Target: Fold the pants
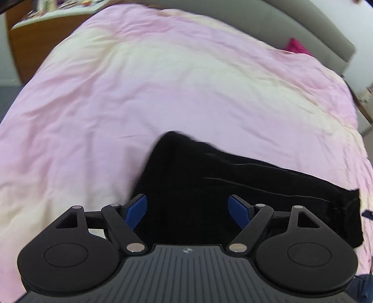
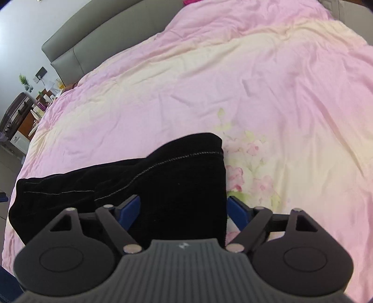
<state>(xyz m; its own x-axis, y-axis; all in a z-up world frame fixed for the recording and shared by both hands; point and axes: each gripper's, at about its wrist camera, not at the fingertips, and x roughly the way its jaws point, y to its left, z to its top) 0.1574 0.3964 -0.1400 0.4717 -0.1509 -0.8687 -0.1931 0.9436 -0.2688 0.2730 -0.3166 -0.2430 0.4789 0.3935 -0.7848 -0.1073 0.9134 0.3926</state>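
In the left wrist view, we are seeing the left hand-held gripper [image 1: 187, 207] standing with its blue pads spread wide apart, gripping nothing, over soft black pants [image 1: 233, 186] lying folded at lower centre on a wrinkled pink-and-cream quilt [image 1: 139, 93]; a grey headboard [image 1: 279, 21] is curving along the top. In the right wrist view, the right hand-held gripper [image 2: 184, 209] is likewise gaping, empty, above the pants' [image 2: 163, 177] stitched, velvety fold at lower left.
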